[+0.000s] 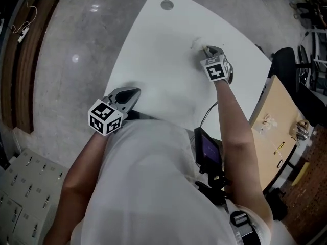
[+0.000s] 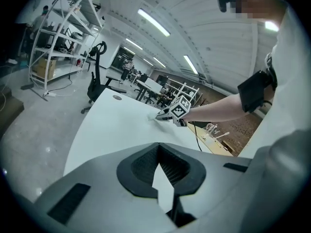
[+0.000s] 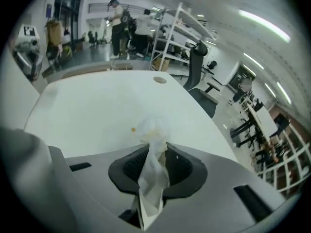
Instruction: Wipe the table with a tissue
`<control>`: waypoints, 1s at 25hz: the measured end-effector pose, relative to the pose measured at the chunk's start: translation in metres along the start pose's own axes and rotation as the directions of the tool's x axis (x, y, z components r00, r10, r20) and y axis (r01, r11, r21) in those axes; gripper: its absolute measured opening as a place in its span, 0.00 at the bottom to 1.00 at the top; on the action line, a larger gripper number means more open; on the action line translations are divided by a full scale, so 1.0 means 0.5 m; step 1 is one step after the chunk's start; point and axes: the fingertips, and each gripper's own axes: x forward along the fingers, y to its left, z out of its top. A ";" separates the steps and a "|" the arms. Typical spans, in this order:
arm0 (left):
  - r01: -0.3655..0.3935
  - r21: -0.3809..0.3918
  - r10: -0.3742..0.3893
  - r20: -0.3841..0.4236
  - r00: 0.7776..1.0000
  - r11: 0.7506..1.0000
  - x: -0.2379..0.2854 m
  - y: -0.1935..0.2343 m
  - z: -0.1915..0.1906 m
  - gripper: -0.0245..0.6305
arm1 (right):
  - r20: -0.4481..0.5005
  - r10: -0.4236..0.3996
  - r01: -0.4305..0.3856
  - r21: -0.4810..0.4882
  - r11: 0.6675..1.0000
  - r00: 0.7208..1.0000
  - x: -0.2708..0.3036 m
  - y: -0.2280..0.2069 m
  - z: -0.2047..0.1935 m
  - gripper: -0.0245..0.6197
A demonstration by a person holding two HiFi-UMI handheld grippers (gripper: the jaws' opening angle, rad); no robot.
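Observation:
The white table fills the middle of the head view. My right gripper reaches far across it, shut on a crumpled white tissue whose bunched end lies on the tabletop. In the right gripper view the tissue sticks out from between the jaws of the right gripper, with a small orange speck on the table beside it. My left gripper hovers at the table's near edge. In its own view the left gripper holds nothing, and a narrow gap shows between its jaws. It looks toward the right gripper.
A round cable hole sits near the table's far end. A wooden desk with small items stands to the right, beside a black office chair. A cable hangs at the table's near right edge. Shelving and people stand far off.

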 end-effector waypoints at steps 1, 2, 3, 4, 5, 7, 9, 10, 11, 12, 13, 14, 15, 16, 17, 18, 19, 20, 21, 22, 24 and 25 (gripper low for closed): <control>-0.007 -0.007 0.007 0.001 1.000 1.000 0.000 -0.002 -0.003 0.05 | -0.031 -0.023 0.021 -0.073 0.997 0.999 0.008 -0.008 0.004 0.15; -0.013 -0.013 0.013 0.002 1.000 1.000 0.000 -0.003 -0.007 0.05 | -0.060 -0.054 0.044 -0.154 0.987 0.997 0.016 -0.017 0.007 0.15; -0.018 -0.019 0.018 0.003 1.000 1.000 -0.001 -0.003 -0.010 0.05 | -0.087 -0.090 0.067 -0.242 0.968 0.992 0.023 -0.026 0.011 0.15; -0.023 -0.025 0.023 0.004 1.000 0.999 -0.002 -0.002 -0.014 0.05 | -0.111 -0.128 0.084 -0.338 0.937 0.986 0.029 -0.033 0.014 0.15; -0.027 -0.030 0.027 0.004 1.000 0.999 -0.002 -0.001 -0.017 0.05 | -0.129 -0.162 0.091 -0.436 0.895 0.978 0.035 -0.036 0.018 0.15; -0.035 -0.040 0.036 0.007 0.999 0.999 -0.003 0.000 -0.021 0.05 | -0.140 -0.211 0.082 -0.617 0.783 0.967 0.043 -0.029 0.030 0.15; -0.041 -0.048 0.041 0.011 0.999 0.998 -0.001 0.000 -0.022 0.05 | -0.137 -0.240 0.062 -0.739 0.671 0.961 0.048 -0.015 0.039 0.15; -0.042 -0.051 0.043 0.014 0.999 0.998 0.000 0.000 -0.020 0.05 | -0.137 -0.252 0.054 -0.777 0.628 0.958 0.050 -0.008 0.039 0.15; -0.043 -0.053 0.044 0.018 0.999 0.998 -0.001 0.001 -0.019 0.05 | -0.137 -0.264 0.048 -0.805 0.591 0.955 0.051 -0.003 0.038 0.14; -0.044 -0.055 0.045 0.021 0.999 0.998 -0.002 0.003 -0.018 0.05 | -0.136 -0.276 0.043 -0.828 0.559 0.951 0.051 0.003 0.036 0.15; -0.044 -0.057 0.046 0.024 0.999 0.997 -0.004 0.006 -0.018 0.05 | -0.135 -0.284 0.038 -0.847 0.530 0.949 0.052 0.010 0.036 0.15; -0.045 -0.059 0.046 0.025 0.999 0.997 -0.007 0.010 -0.020 0.05 | -0.132 -0.288 0.033 -0.863 0.503 0.949 0.052 0.018 0.037 0.15; -0.045 -0.060 0.047 0.024 0.999 0.997 -0.010 0.013 -0.022 0.05 | -0.128 -0.288 0.028 -0.876 0.481 0.949 0.053 0.027 0.039 0.15; -0.045 -0.060 0.047 0.024 0.999 0.997 -0.011 0.016 -0.023 0.05 | -0.123 -0.285 0.024 -0.886 0.463 0.951 0.053 0.035 0.042 0.15; -0.044 -0.061 0.046 0.023 0.999 0.997 -0.012 0.017 -0.023 0.05 | -0.119 -0.281 0.021 -0.894 0.448 0.952 0.053 0.043 0.045 0.15; -0.043 -0.060 0.044 0.023 0.999 0.997 -0.011 0.017 -0.022 0.05 | -0.114 -0.277 0.019 -0.900 0.436 0.954 0.051 0.050 0.048 0.14; -0.041 -0.059 0.042 0.023 0.999 0.997 -0.010 0.016 -0.020 0.05 | -0.110 -0.275 0.018 -0.905 0.425 0.955 0.049 0.057 0.050 0.14; -0.038 -0.057 0.039 0.022 0.999 0.998 -0.008 0.015 -0.019 0.05 | -0.105 -0.273 0.018 -0.911 0.412 0.956 0.048 0.064 0.052 0.15; -0.036 -0.056 0.037 0.022 0.999 0.998 -0.007 0.015 -0.018 0.05 | -0.099 -0.272 0.018 -0.918 0.397 0.957 0.046 0.073 0.053 0.15; -0.034 -0.055 0.035 0.021 0.999 0.998 -0.006 0.015 -0.018 0.05 | -0.091 -0.269 0.019 -0.925 0.380 0.959 0.044 0.084 0.055 0.14; -0.030 -0.053 0.031 0.021 0.999 0.998 -0.007 0.015 -0.018 0.05 | -0.074 -0.258 0.021 -0.937 0.350 0.963 0.040 0.112 0.060 0.14; -0.028 -0.052 0.029 0.021 0.999 0.998 -0.008 0.015 -0.018 0.05 | -0.067 -0.250 0.022 -0.941 0.338 0.966 0.037 0.127 0.062 0.14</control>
